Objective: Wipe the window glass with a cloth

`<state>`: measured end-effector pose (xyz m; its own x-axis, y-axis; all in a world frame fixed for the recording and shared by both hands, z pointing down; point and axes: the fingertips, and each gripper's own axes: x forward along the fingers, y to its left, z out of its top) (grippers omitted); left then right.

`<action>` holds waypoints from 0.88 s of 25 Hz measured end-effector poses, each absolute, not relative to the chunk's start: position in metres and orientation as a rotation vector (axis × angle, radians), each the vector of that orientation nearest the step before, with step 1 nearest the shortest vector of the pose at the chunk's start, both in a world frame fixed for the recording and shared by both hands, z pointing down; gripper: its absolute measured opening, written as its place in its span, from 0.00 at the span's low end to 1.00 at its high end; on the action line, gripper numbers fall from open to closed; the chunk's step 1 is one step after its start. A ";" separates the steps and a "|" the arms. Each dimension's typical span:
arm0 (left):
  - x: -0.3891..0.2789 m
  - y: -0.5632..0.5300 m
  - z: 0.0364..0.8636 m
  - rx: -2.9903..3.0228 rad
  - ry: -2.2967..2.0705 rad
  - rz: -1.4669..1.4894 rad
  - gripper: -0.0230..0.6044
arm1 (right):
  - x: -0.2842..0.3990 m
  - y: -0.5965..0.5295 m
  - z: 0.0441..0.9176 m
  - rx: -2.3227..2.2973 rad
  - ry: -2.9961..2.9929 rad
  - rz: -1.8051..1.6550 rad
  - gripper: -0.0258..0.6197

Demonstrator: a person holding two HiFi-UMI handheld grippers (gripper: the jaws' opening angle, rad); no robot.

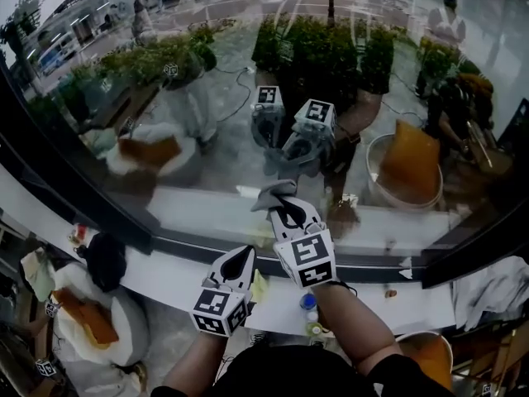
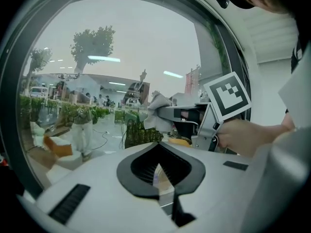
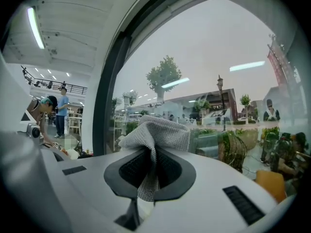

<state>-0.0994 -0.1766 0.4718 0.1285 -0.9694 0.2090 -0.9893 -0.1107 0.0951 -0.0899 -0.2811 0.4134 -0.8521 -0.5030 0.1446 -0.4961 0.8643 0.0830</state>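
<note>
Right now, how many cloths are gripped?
1: the grey cloth is clamped in the right gripper, near the window glass. The left gripper, lower down, is shut with no cloth in it.

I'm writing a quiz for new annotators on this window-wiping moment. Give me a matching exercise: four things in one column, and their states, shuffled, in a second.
Things:
1. grey knitted cloth
2. left gripper
3. right gripper
4. large window glass

States:
A. shut, nothing between its jaws
B. reflects both grippers
C. bunched up, pinched at its lower end
D. shut on fabric

Pairs: 1-C, 2-A, 3-D, 4-B
</note>
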 end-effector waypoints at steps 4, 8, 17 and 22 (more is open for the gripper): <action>-0.112 -0.187 0.466 2.202 -1.929 0.115 0.05 | -0.096 -0.291 0.418 0.822 -2.853 -0.055 0.10; -0.118 -0.193 0.468 2.238 -1.900 0.123 0.05 | -0.097 -0.298 0.418 0.869 -2.846 -0.049 0.10; -0.108 -0.206 0.465 2.319 -1.830 0.132 0.05 | -0.087 -0.302 0.419 0.913 -2.830 -0.067 0.10; -0.095 -0.213 0.462 2.353 -1.798 0.139 0.05 | -0.069 -0.307 0.418 0.942 -2.817 -0.078 0.10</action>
